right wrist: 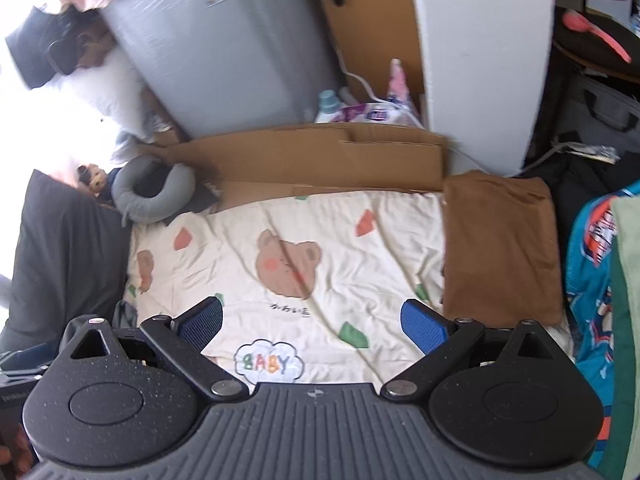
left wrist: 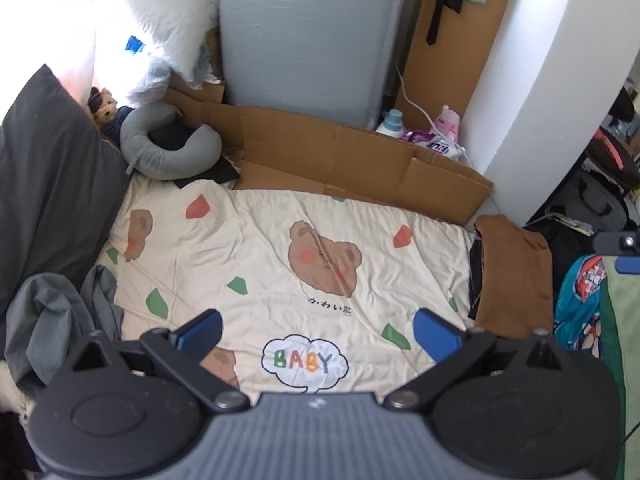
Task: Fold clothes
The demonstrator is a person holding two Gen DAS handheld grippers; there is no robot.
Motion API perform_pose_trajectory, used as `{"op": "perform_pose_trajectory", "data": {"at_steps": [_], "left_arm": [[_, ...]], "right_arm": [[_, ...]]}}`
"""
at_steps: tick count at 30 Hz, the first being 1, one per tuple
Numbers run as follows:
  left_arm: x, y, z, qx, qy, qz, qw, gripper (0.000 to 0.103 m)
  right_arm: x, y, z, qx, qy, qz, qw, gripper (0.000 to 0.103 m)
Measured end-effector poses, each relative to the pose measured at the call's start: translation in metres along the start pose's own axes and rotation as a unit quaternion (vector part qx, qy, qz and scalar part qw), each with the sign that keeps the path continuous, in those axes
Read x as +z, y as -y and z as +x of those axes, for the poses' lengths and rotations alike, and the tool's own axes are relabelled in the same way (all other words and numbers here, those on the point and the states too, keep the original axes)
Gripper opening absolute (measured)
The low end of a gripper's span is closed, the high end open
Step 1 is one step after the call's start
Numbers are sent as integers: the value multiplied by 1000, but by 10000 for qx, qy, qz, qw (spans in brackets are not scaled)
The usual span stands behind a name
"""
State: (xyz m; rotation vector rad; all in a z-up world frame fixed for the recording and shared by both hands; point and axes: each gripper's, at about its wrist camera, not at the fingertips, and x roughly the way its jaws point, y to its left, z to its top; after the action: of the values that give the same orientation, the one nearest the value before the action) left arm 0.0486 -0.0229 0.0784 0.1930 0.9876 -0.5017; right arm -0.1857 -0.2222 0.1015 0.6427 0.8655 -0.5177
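Observation:
A folded brown garment (left wrist: 516, 276) (right wrist: 500, 248) lies at the right edge of the cream bear-print sheet (left wrist: 256, 264) (right wrist: 360, 280). A crumpled grey garment (left wrist: 60, 320) is heaped at the sheet's left edge; in the right wrist view only a sliver of it (right wrist: 126, 314) shows behind the left finger. My left gripper (left wrist: 318, 334) hangs open above the sheet near the "BABY" print, holding nothing. My right gripper (right wrist: 312, 326) is open too, over the same area, empty. Part of the right gripper's body (left wrist: 624, 252) shows at the right edge of the left wrist view.
A dark pillow (left wrist: 48, 184) and grey neck pillow (left wrist: 168, 148) sit at the left. Flattened cardboard (left wrist: 360, 160) and a grey upright appliance (left wrist: 308, 36) stand behind the sheet, with bottles (left wrist: 440, 128) beside a white pillar (left wrist: 540, 80). Colourful fabric (right wrist: 596, 280) is at the right.

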Motion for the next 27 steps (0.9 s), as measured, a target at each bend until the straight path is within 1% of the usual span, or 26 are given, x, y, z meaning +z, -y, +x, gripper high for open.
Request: {"op": "perform_pose_trajectory", "data": {"at_steps": [5, 12, 16, 21, 24, 27], "left_arm": [[-14, -4, -5, 122, 99, -97, 9998, 103], [-39, -11, -3, 259, 225, -510, 9981, 103], [-51, -12, 7, 284, 146, -689, 9971, 103], [-63, -5, 17, 296, 8, -677, 9973, 103], [-69, -3, 22, 268, -65, -712, 9971, 103], [-73, -2, 26, 293, -101, -748, 9967, 103]], "right_arm": [[-9, -27, 11, 32, -105, -272, 9996, 99], [-39, -38, 33, -249, -268, -583, 9976, 99], [-54, -41, 41, -272, -331, -713, 9965, 99], [-71, -45, 48, -241, -379, -736, 9963, 99], [-78, -49, 50, -204, -350, -702, 9967, 99], [-81, -53, 55, -220, -352, -822, 9957, 99]]}}
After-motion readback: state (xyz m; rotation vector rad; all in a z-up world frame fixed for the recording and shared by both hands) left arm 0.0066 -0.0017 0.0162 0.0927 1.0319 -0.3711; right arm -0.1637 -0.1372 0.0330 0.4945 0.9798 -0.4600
